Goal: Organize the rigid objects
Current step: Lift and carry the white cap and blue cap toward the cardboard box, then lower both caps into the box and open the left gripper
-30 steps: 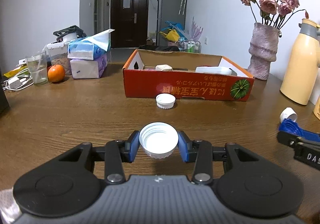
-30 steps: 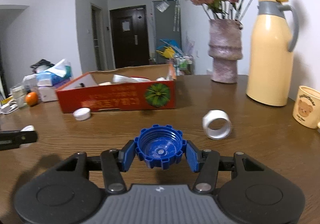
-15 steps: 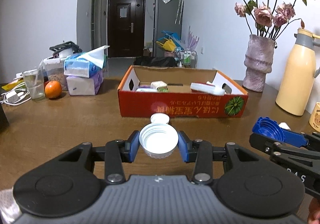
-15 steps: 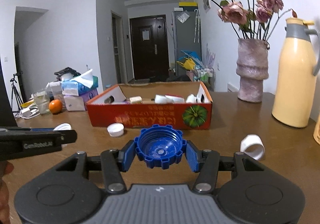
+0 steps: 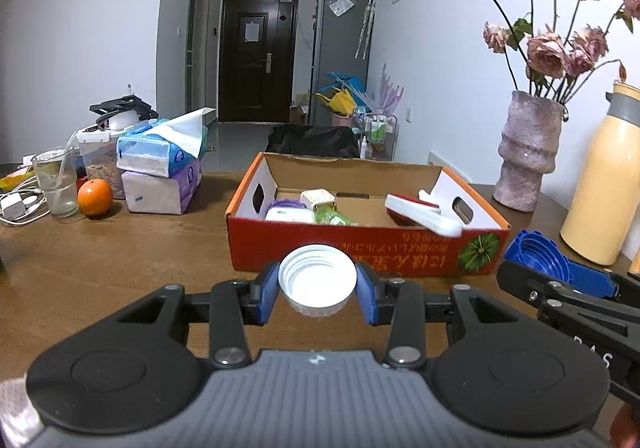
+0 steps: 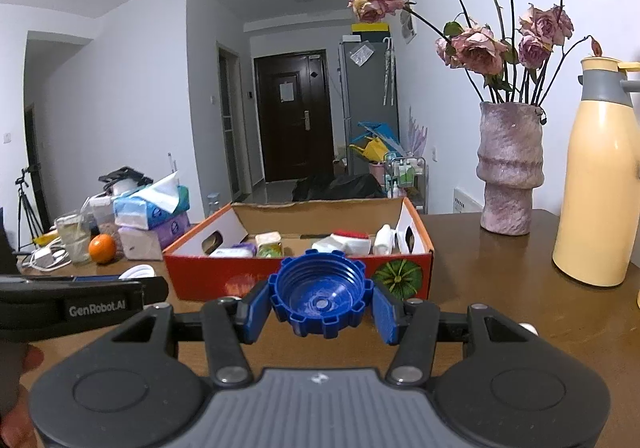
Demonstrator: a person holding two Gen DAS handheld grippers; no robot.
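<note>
My left gripper (image 5: 317, 286) is shut on a white screw cap (image 5: 317, 280), held open side up above the table, just short of the red cardboard box (image 5: 360, 252). In the right wrist view my right gripper (image 6: 320, 304) is shut on a blue ribbed cap (image 6: 320, 294), also in front of the box (image 6: 400, 276). The box holds several small items, among them white containers and a green packet. The right gripper with its blue cap (image 5: 536, 256) shows at the right edge of the left wrist view. The left gripper's side (image 6: 80, 304) crosses the left of the right wrist view.
A pink vase of dried roses (image 5: 528, 156) and a yellow thermos (image 5: 604, 176) stand at the right on the wooden table (image 5: 120, 268). Tissue packs (image 5: 164, 168), an orange (image 5: 95, 197), a glass (image 5: 56, 180) and cables sit at the left.
Both grippers rose and moved toward the box, which now looks nearer, its contents in view. The loose white cap and ring on the table have dropped out of sight.
</note>
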